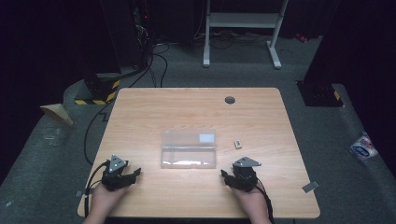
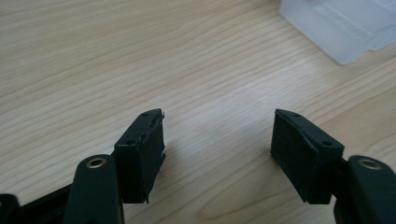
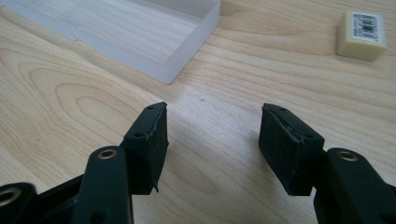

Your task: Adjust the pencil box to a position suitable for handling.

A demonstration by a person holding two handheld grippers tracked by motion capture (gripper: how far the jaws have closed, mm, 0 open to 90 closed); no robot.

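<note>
Light wood table (image 1: 154,112) on dark grey carpet, dim room.
Clear box (image 1: 188,148) mid-frame, small eraser (image 1: 238,143) right of it; left tool (image 1: 135,173) and right tool (image 1: 225,175) spread, empty, near the bottom edge with bare wood around.

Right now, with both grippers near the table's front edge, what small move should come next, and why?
Probably ease the right gripper forward toward the small eraser-like block. Its jaws stand open with bare table between them, and the block lies apart from the clear plastic box, ahead on that gripper's side. The left gripper is also open and holds nothing.
</note>
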